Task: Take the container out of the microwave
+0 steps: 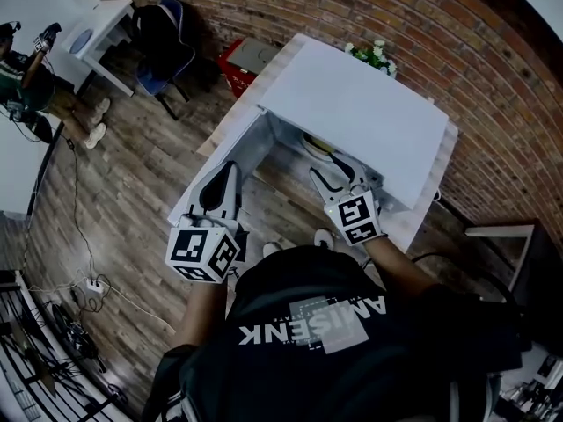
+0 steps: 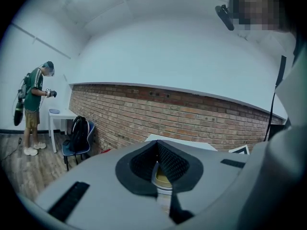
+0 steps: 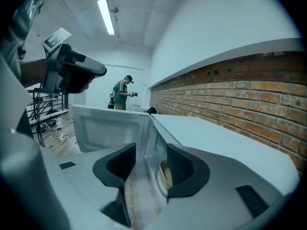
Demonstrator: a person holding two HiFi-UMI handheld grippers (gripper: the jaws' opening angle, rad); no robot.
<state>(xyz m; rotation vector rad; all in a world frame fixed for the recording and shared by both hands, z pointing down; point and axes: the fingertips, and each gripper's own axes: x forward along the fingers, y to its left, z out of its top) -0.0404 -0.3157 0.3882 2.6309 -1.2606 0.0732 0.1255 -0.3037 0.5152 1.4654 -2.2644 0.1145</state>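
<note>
Right claw [image 3: 146, 159] spread, left claw [image 2: 157, 146] pressed together, both before the open microwave [image 1: 361, 112]. Its table [image 1: 239, 111] stands by the brick wall [image 1: 493, 104]. The wooden floor [image 1: 123, 209] lies open leftward.

On my head camera the white top of the microwave [image 1: 361, 112] covers its cavity, so the container [image 1: 318, 144] shows only as a yellowish sliver at the opening. My own shoulders and dark shirt [image 1: 334, 341] block the bottom of that picture. Along my left gripper [image 2: 157, 146] the container is just a narrow strip behind the pads; along my right gripper [image 3: 151, 153] its far side sits behind the right pad. What it holds I cannot tell. The person [image 2: 34, 104] by the far table is too small for detail.
</note>
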